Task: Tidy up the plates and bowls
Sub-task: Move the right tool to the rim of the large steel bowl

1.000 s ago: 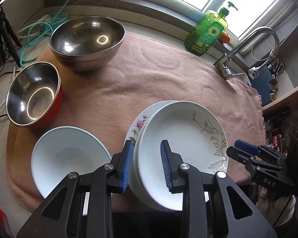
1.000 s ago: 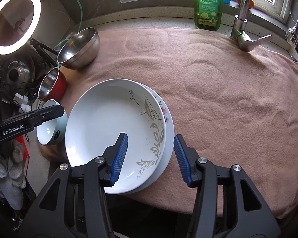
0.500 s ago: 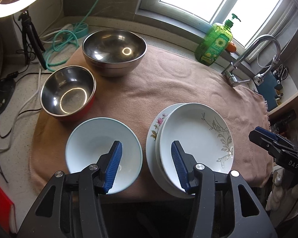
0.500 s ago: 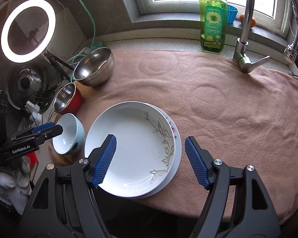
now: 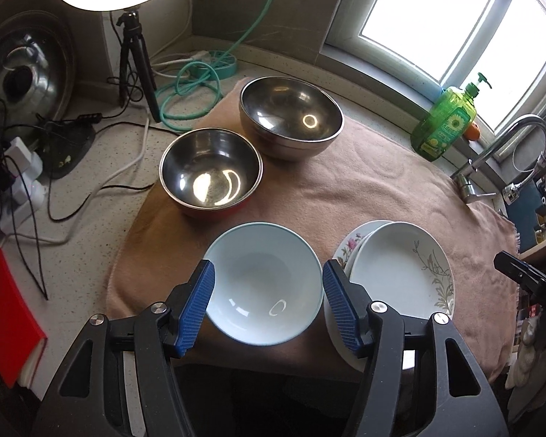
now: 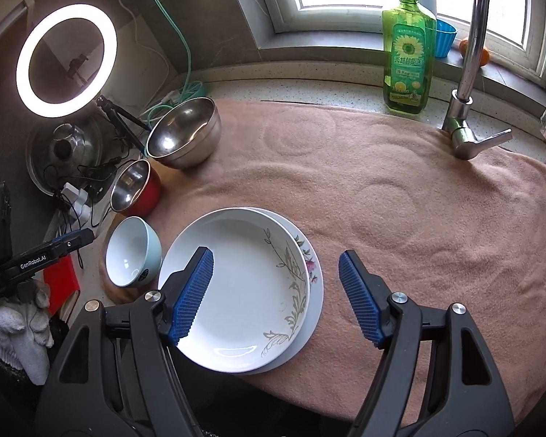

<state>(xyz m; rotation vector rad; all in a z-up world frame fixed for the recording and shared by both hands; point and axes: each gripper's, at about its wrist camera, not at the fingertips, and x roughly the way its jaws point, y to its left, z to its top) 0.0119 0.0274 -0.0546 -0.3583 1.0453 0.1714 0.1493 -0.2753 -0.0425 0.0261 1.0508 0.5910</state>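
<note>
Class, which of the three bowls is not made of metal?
The pale blue bowl, nearest the left gripper; the other two are shiny steel.

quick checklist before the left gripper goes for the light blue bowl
1. Left gripper open, jaws just been opening, nothing held: ok.
2. Light blue bowl upright, empty, framed between the left pads but not pressed: ok.
3. Gap between bowl and the plate stack beside it: narrow, cannot tell if a finger fits.
4. Right gripper open above the plates, holding nothing: ok.
5. Red-sided steel bowl empty, upright, free to receive: ok.
6. Large steel bowl empty, apart from the others: ok.
</note>
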